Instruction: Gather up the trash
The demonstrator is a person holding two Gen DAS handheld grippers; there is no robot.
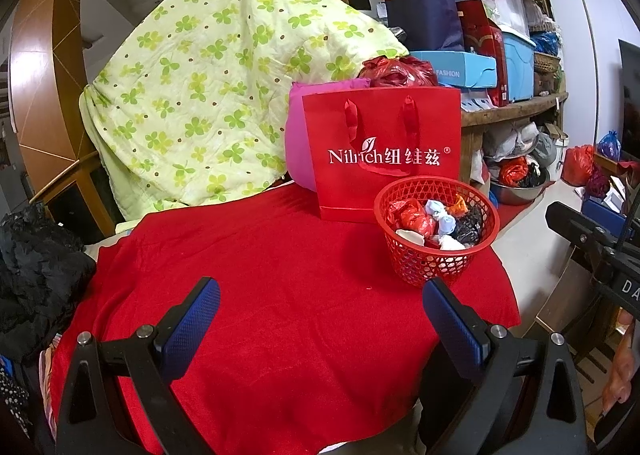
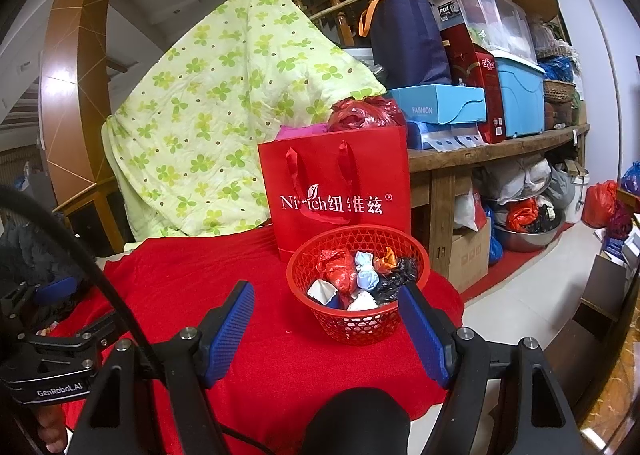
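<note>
Here, both grippers are spread wide and hold nothing. In the right wrist view, the red basket (image 2: 357, 285) of crumpled trash (image 2: 362, 279) sits on the red cloth (image 2: 192, 295) at twelve o'clock, just past the right gripper (image 2: 326, 329). For the left gripper (image 1: 320, 327), it lies at one o'clock, beyond its right finger (image 1: 448, 319). The red paper bag (image 2: 334, 191) stands behind the basket.

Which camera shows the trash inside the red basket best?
The right wrist view: the red basket sits near centre and close, its crumpled wrappers distinct. The left wrist view shows it smaller, off to the right, with the same contents visible.
</note>
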